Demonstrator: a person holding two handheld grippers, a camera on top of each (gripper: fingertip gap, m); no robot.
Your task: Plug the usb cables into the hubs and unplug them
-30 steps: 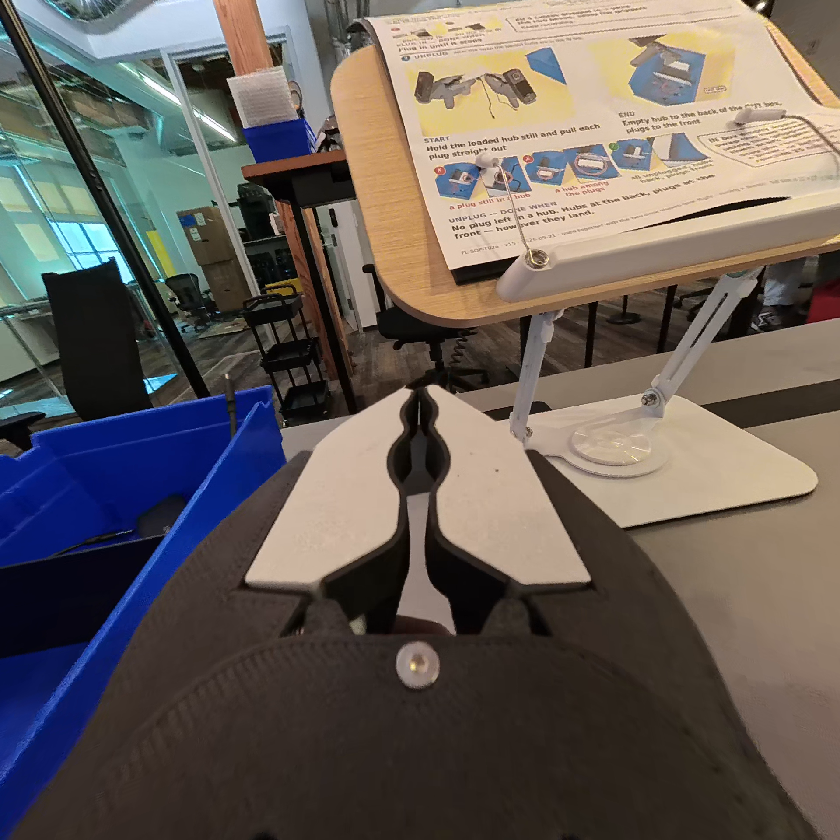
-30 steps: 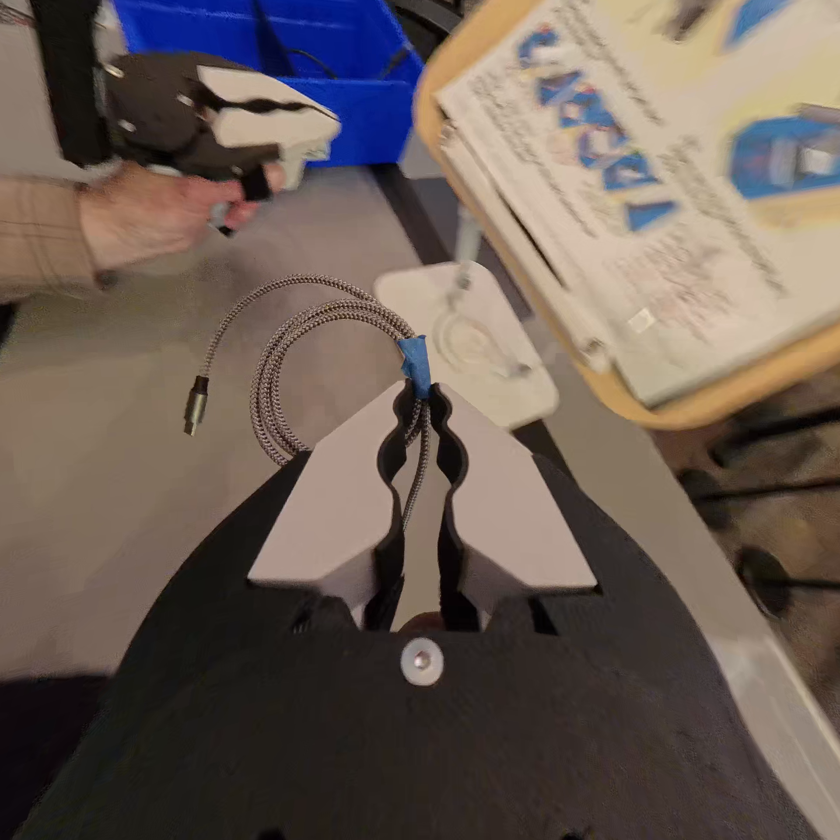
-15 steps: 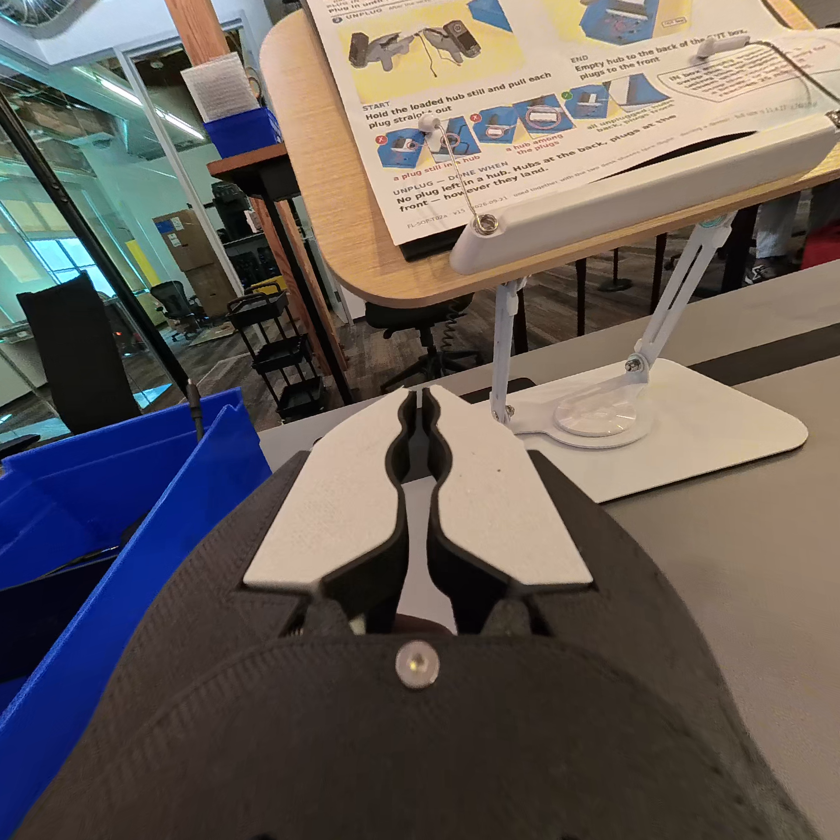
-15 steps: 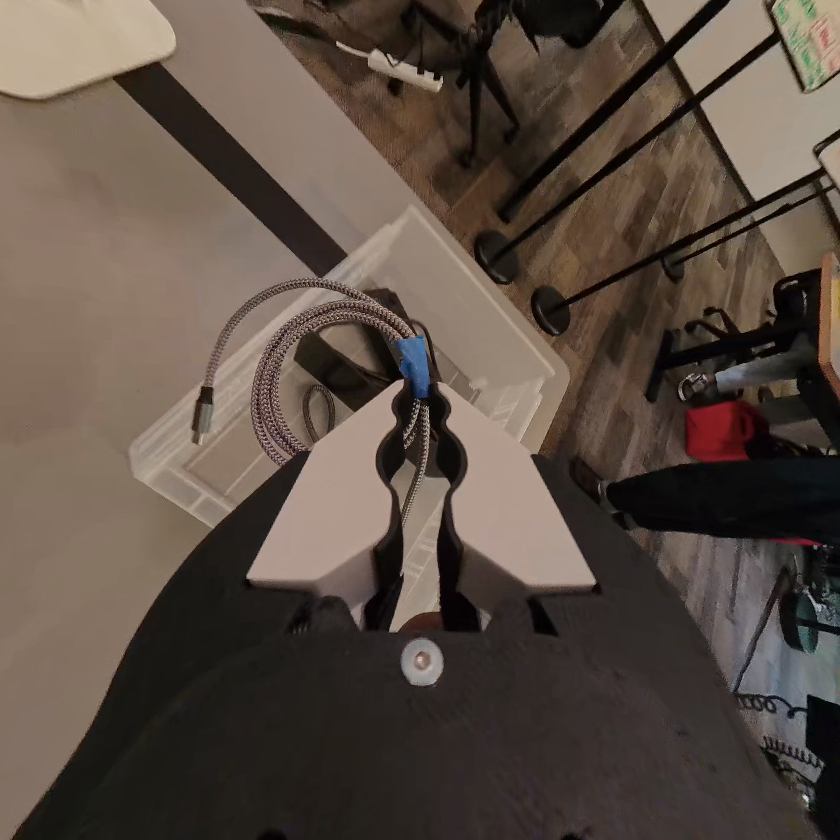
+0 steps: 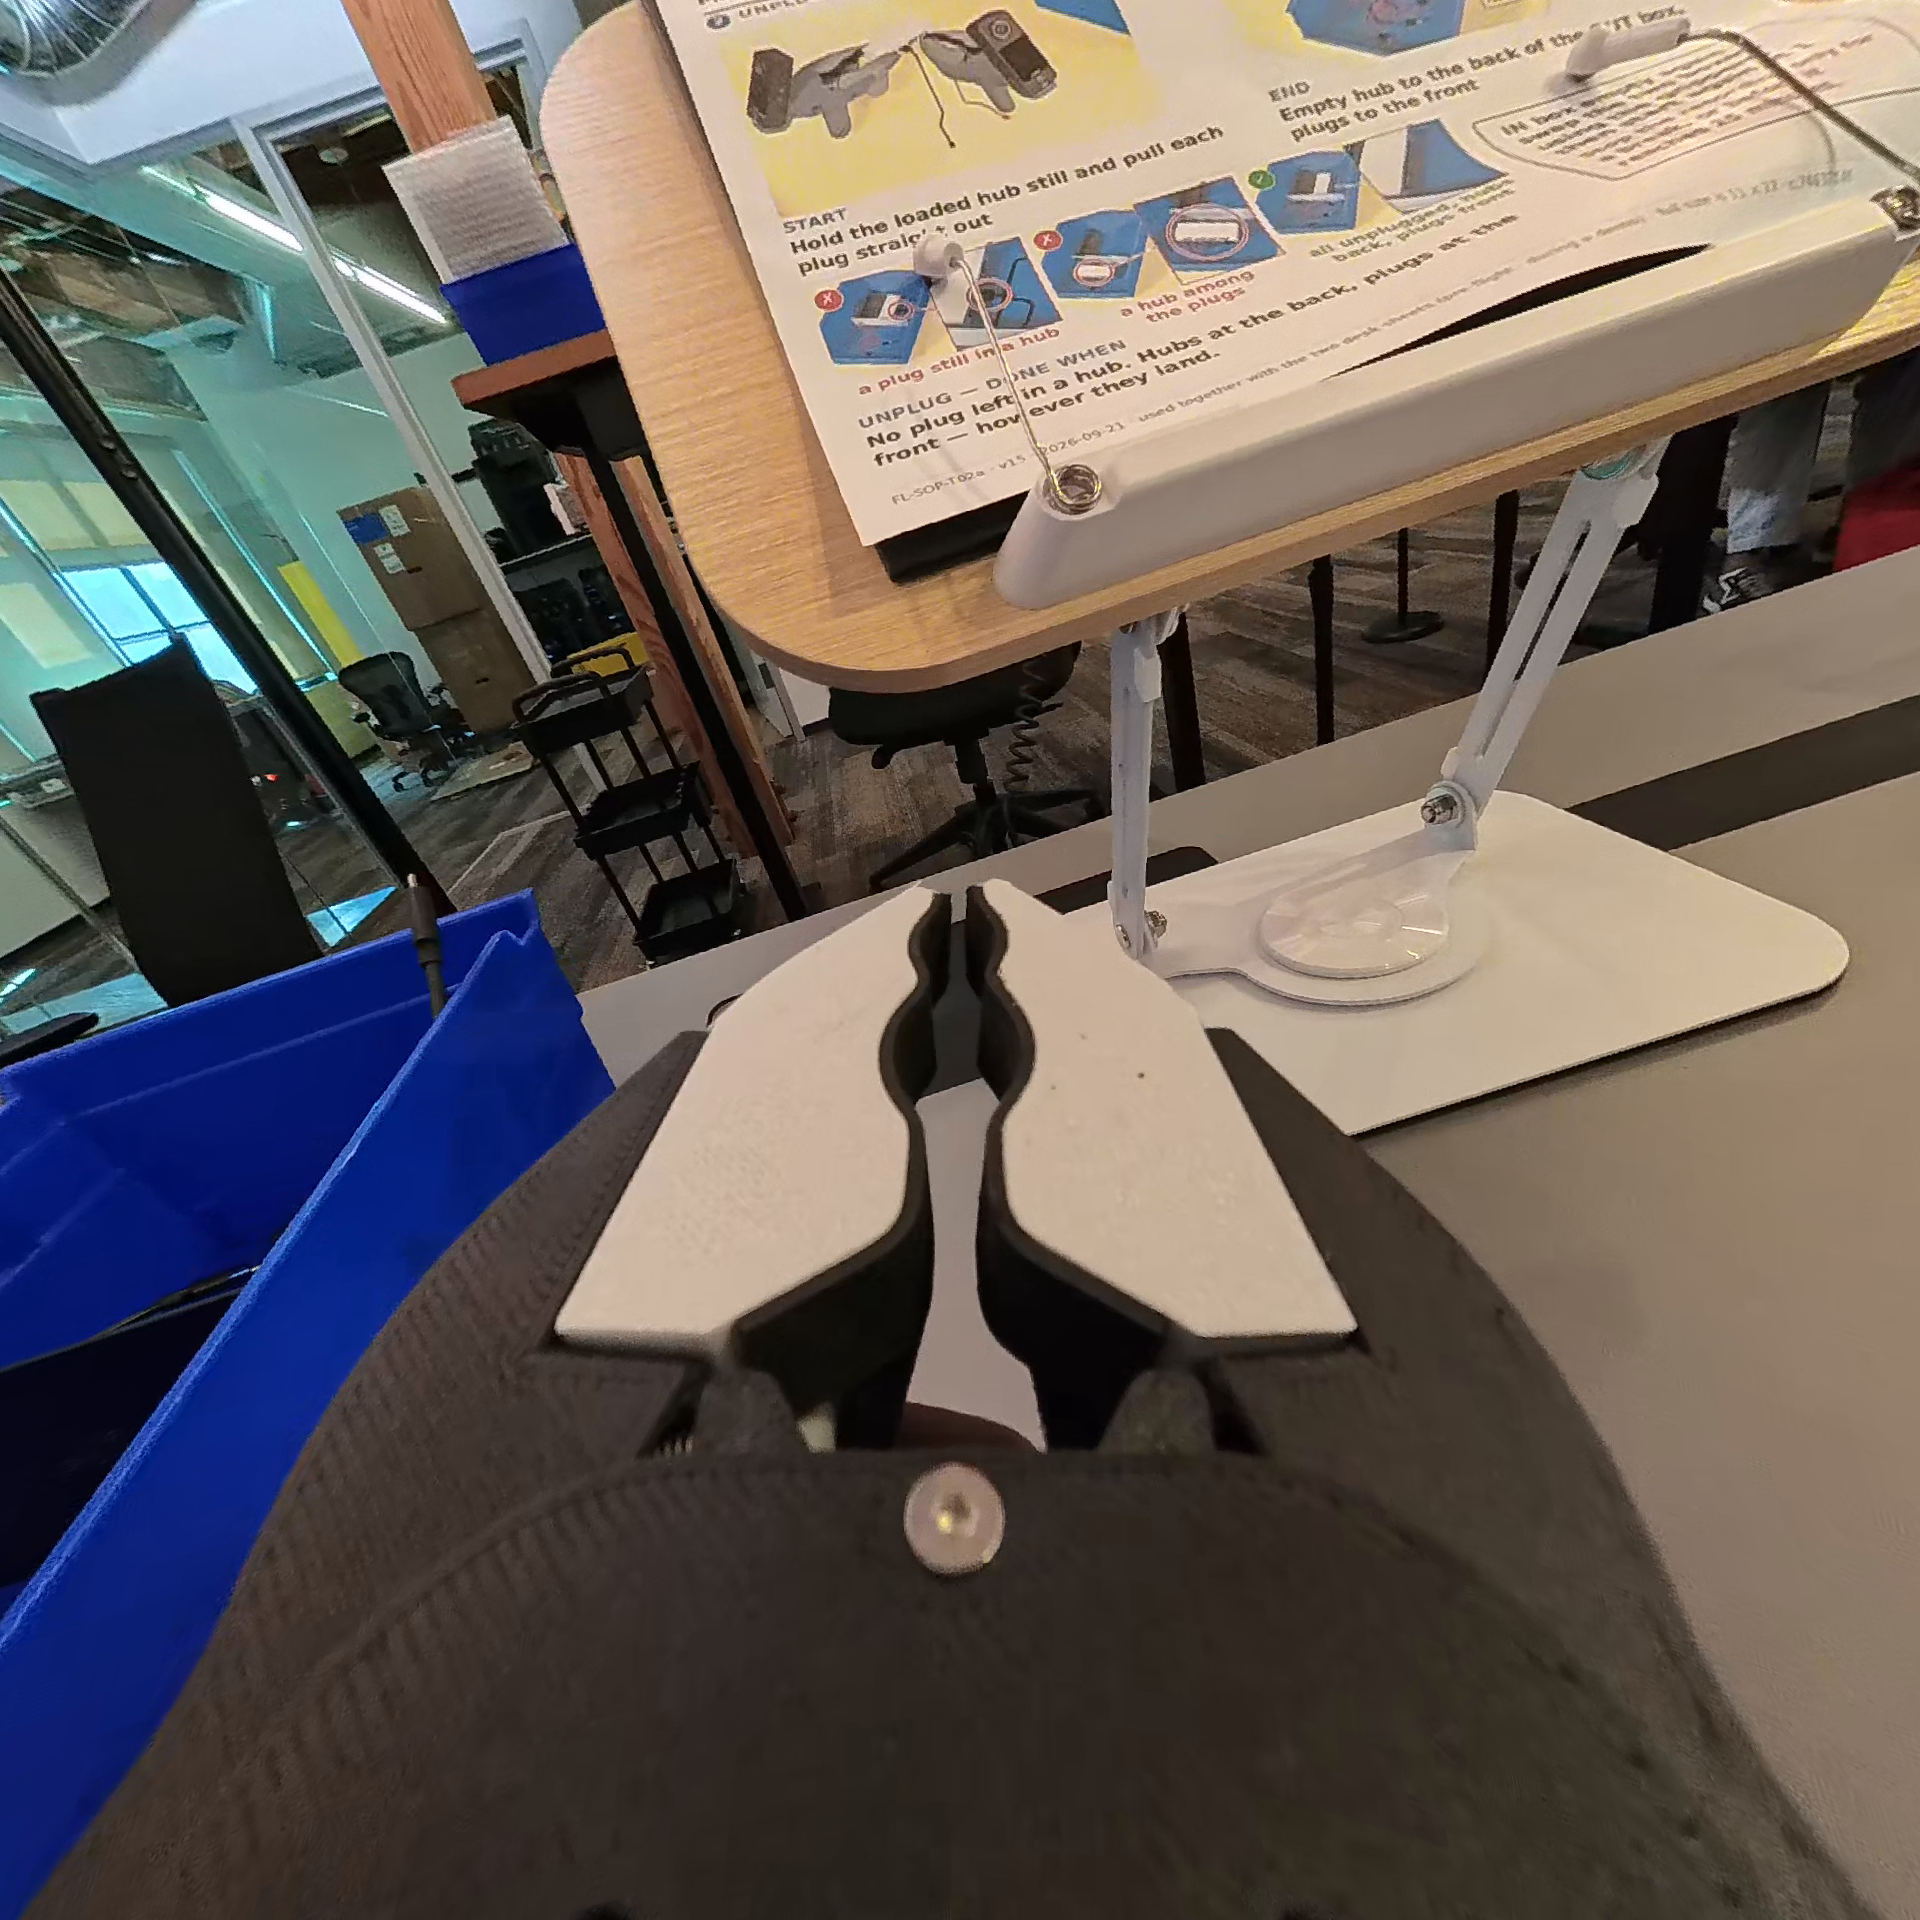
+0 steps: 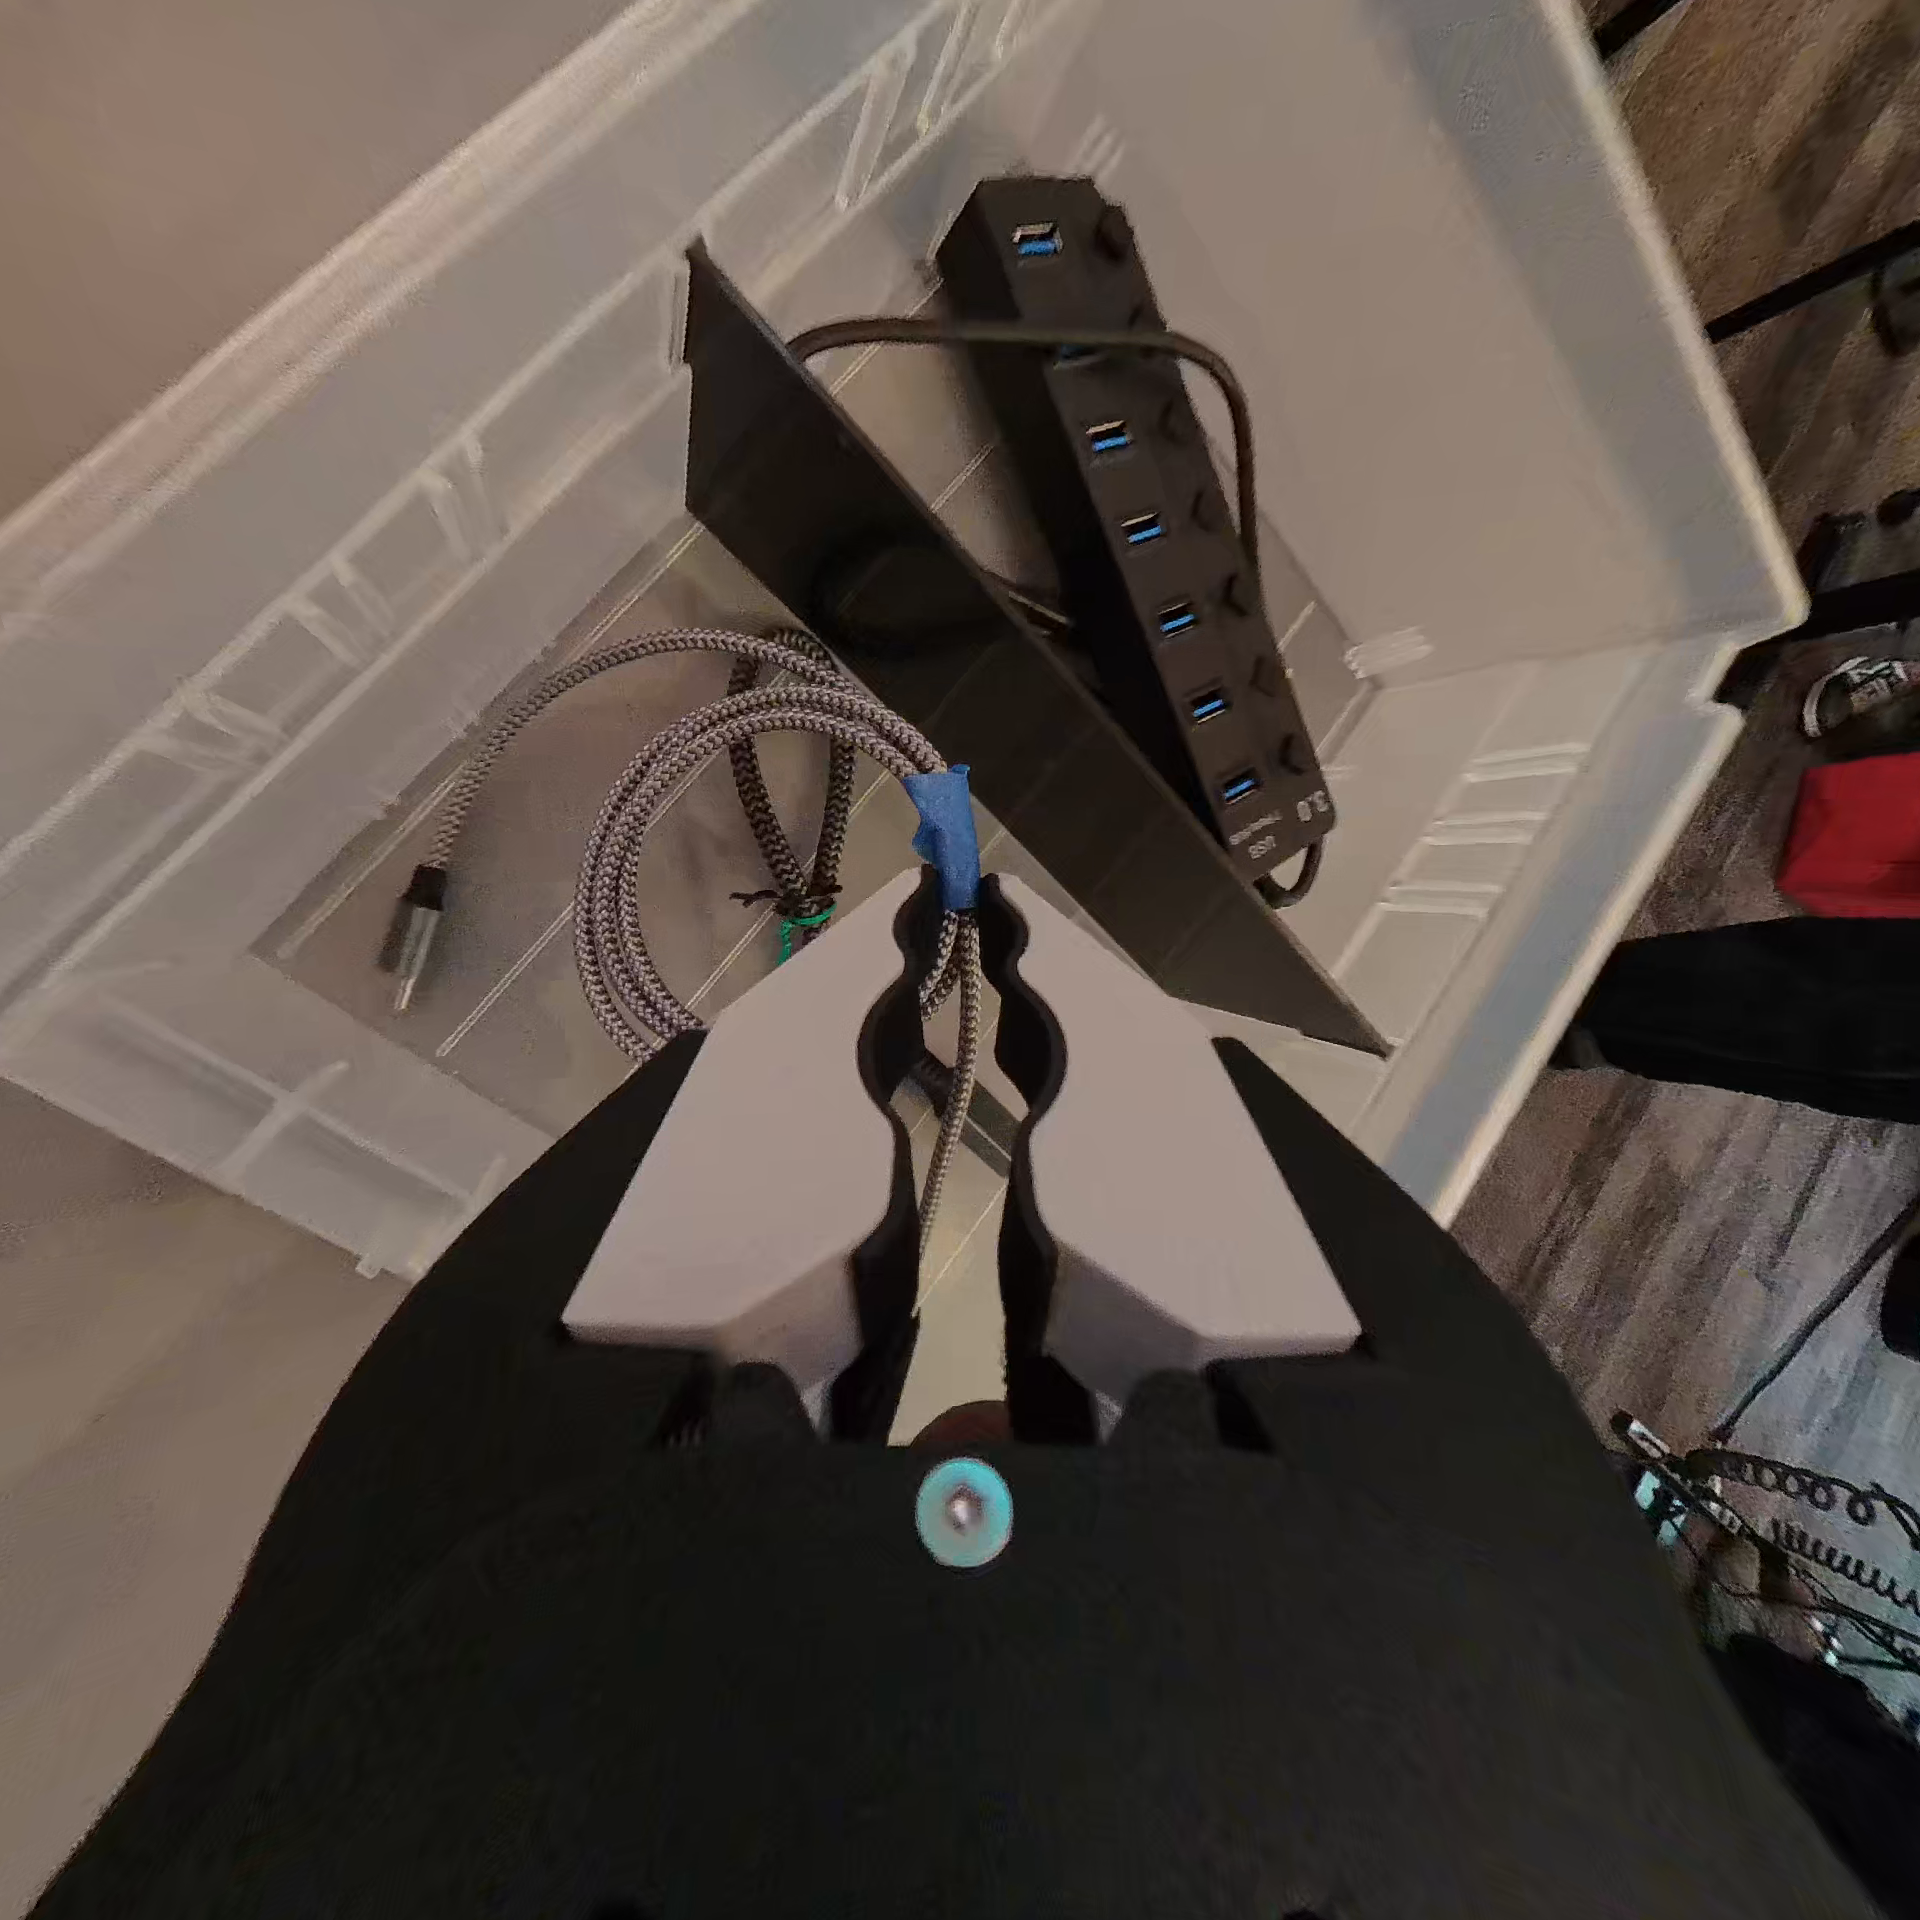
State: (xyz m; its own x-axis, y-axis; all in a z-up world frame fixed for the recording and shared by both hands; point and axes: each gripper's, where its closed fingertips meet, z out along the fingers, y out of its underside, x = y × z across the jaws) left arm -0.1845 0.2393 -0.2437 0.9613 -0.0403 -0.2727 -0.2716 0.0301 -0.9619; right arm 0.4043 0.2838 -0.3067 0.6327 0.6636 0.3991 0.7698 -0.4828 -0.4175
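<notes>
The coiled grey braided usb cable (image 6: 665,831), light and limp, is pinched beside its blue tape band (image 6: 945,831) by the right gripper (image 6: 958,894) above the clear plastic bin's (image 6: 1538,343) near-left compartment, while the left gripper (image 5: 961,904) is closed on nothing.

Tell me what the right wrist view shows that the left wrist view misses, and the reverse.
Only the right wrist view: the right gripper shut on a braided cable with blue tape, over a clear bin holding a black hub behind a black divider. Only the left wrist view: the shut, empty left gripper, a blue bin, a stand with an instruction sheet. Both: the grey table.
</notes>
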